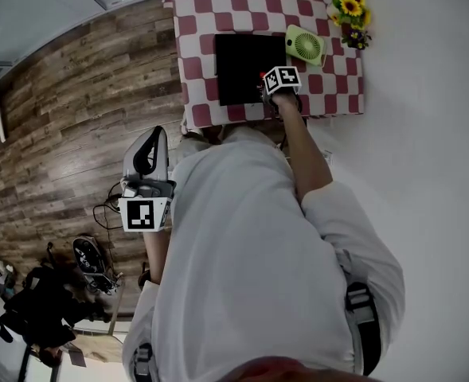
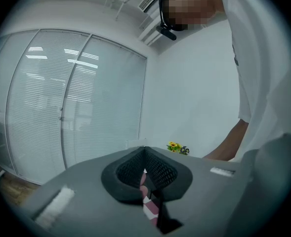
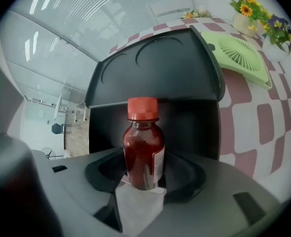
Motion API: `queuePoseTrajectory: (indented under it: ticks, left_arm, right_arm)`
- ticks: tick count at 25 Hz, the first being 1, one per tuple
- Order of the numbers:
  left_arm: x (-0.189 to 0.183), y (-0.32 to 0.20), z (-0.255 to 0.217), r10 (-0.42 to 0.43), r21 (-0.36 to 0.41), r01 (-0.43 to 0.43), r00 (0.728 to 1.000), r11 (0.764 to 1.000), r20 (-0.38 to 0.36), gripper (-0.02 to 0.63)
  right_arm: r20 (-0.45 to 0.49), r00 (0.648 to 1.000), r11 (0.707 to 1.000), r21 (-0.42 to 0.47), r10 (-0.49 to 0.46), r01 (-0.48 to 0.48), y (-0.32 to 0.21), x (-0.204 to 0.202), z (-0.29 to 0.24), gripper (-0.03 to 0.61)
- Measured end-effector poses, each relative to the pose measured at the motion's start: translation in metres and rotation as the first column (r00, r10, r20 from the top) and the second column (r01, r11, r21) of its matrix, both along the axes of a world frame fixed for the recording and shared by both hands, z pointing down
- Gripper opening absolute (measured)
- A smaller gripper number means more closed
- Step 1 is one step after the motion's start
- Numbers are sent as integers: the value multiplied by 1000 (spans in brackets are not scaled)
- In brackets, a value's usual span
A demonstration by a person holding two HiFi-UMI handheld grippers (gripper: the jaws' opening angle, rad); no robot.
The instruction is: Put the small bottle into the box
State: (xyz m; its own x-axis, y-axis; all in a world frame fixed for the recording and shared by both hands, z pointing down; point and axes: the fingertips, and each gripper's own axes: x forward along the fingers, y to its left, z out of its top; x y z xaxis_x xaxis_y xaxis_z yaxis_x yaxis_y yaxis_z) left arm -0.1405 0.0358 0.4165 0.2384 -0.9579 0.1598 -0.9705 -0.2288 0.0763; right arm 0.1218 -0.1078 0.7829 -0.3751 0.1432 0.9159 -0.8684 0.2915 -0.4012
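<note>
Right hand-held gripper (image 3: 143, 181) pinches the small bottle (image 3: 144, 147) upright, just before the open box (image 3: 155, 68) on the counter (image 3: 244, 102); setting it inside remains. Left hand-held gripper (image 2: 145, 181), pressed together and empty, hangs far from the box.

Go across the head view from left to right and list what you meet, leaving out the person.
Left gripper → black box → green fan → flowers. The right gripper, shut on the small bottle, overlaps box and fan, so it is left out.
</note>
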Motion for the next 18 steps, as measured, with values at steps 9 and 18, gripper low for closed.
queuePoseTrajectory:
  ticks: [9,18]
  left_arm:
    - [-2,-9,5,1,-23,-1,1000,1000,22,0]
    - [-2,-14,9,-1,-36,2,1000,999,29,1]
  right_arm:
    - [-116,988,991,-101,-105,93,4,4,26,223]
    - [-131,984,987,-119,-121,105,3,5,32,225]
